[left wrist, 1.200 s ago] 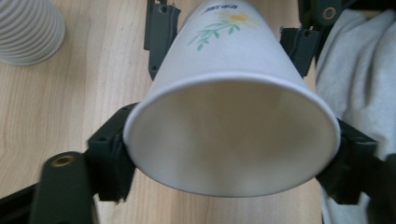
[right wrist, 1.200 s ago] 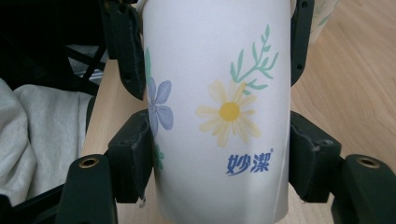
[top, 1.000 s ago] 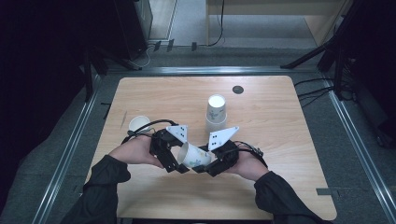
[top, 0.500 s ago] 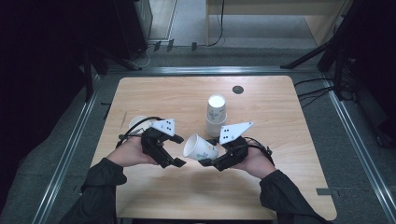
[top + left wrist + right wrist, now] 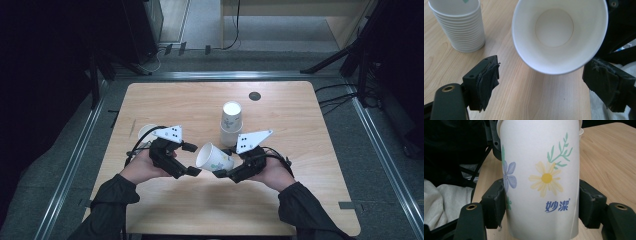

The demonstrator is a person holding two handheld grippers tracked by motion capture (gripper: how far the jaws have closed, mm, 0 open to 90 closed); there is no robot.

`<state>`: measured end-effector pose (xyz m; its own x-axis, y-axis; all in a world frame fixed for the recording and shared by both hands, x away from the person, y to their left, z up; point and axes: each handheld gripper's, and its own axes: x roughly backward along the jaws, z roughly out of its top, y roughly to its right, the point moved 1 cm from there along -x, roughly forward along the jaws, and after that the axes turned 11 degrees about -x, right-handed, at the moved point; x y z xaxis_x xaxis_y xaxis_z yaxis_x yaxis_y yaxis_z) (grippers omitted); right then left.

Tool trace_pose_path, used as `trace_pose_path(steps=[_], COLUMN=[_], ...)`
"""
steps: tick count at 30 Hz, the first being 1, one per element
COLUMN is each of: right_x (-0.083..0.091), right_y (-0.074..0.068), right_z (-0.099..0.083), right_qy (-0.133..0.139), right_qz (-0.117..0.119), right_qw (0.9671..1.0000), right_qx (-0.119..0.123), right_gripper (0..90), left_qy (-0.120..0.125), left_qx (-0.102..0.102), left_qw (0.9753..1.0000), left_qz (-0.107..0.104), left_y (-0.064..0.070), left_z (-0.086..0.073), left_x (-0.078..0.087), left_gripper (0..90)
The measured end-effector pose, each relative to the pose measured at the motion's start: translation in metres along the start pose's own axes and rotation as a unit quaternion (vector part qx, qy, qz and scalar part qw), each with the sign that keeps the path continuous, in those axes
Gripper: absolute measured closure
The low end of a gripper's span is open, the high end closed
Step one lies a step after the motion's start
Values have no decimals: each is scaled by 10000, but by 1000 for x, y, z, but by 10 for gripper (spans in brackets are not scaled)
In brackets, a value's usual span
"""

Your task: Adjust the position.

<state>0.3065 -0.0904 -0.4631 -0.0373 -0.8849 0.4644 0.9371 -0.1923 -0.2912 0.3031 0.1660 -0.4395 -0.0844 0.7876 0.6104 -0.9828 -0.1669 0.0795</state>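
A white paper cup [image 5: 214, 157] with printed flowers lies on its side above the table, and my right gripper [image 5: 225, 169] is shut on it. In the right gripper view the cup [image 5: 541, 177] sits between the two pads [image 5: 495, 205], squeezed near its base. Its mouth points at my left gripper [image 5: 193, 159], which is open and a short way off to the left. The left gripper view looks straight into the empty cup [image 5: 554, 32], with the gripper [image 5: 547, 83] spread wide below it and touching nothing.
A stack of paper cups [image 5: 231, 122] stands just behind the held cup and appears again as the stack [image 5: 459, 25]. A white cup [image 5: 146, 132] sits behind the left hand. A dark round disc [image 5: 255, 95] lies near the wooden table's far edge [image 5: 220, 85].
The two grippers were together on the cup a second ago. The left one has let go and drawn back to the left, while the right one keeps the cup, now raised slightly.
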Motion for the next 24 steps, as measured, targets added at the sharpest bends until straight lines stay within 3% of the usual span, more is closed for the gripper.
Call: trace_pose_path(steps=[9,24], right_x=[-2,-10], right_y=[2,0], right_z=[-2,-2], right_qy=[-15,-56], right_qz=[77,164], right_qw=[9999,9998], right_qx=[-90,-113], right_gripper=[333,332], left_qy=[218,468], left_qx=[-17,56], left_qw=[9998,9988], left_qz=[-24,-107], left_y=[5,5], left_z=[10,11], left_x=[-6,-12], left_gripper=[141,151])
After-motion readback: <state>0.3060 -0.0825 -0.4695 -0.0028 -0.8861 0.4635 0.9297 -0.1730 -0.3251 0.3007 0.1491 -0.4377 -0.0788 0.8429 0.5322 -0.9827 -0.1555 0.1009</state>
